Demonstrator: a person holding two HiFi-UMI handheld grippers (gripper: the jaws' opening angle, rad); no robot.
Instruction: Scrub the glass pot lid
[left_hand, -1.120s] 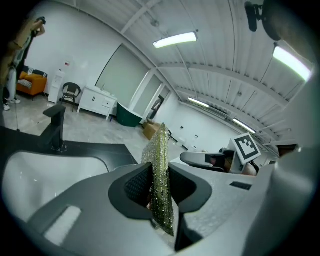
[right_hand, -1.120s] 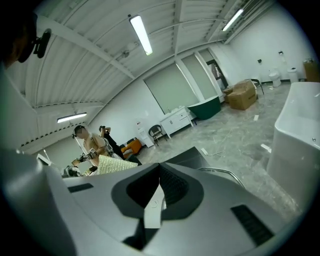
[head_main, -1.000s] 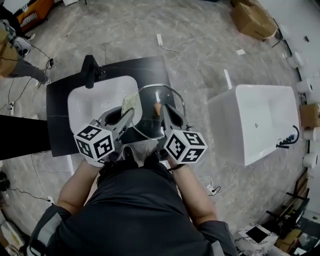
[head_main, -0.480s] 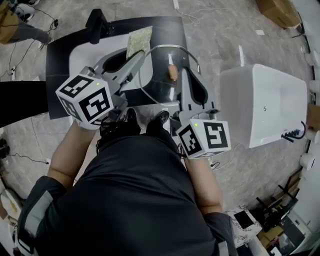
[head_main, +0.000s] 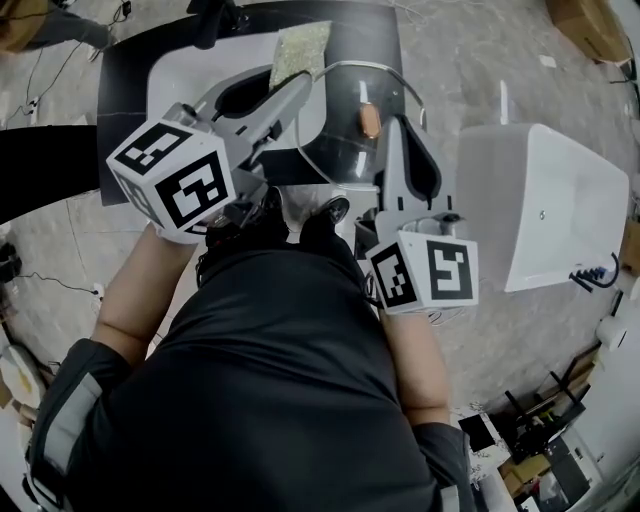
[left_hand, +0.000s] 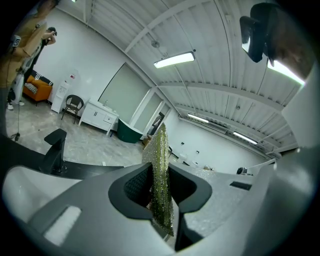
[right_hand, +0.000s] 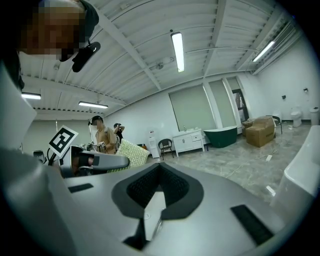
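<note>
Left tool (head_main: 292, 86): jaws closed narrow on a green-gold scouring pad (head_main: 300, 50). In the left gripper view the pad (left_hand: 158, 142) stands on edge between the jaws of this tool (left_hand: 159, 173), reaching past the fingertips and hanging out below them. Right tool (head_main: 398, 126): jaws drawn close together on the edge of the glass pot lid (head_main: 335, 130). In the right gripper view a thin pale pane of the lid (right_hand: 149, 215) runs down through the narrow gap of this tool (right_hand: 157, 172). Glass pot lid: clear, metal-rimmed, with a brown wooden knob (head_main: 370, 122) just beside the right tool's fingers. It is held off the surface and tilted, over the right-hand part of the sink (head_main: 165, 70) and the near edge of the black tabletop (head_main: 120, 90). Scouring pad: held just up and left of the lid's rim; whether the two touch cannot be told. In the right gripper view the pad (right_hand: 131, 152) shows to the left, flat face on. Sink: white basin set into the tabletop, with a black faucet (head_main: 215, 15) at its far side. Both tools carry cubes with square markers, the left raised over the sink's near rim, the right lower, close to the person's body. Surroundings: grey marbled floor; a white bathtub (head_main: 545, 200) well apart to the right; a cardboard box (head_main: 585, 20) at the far right corner. Two people (right_hand: 102, 132) stand far off in the right gripper view.
</note>
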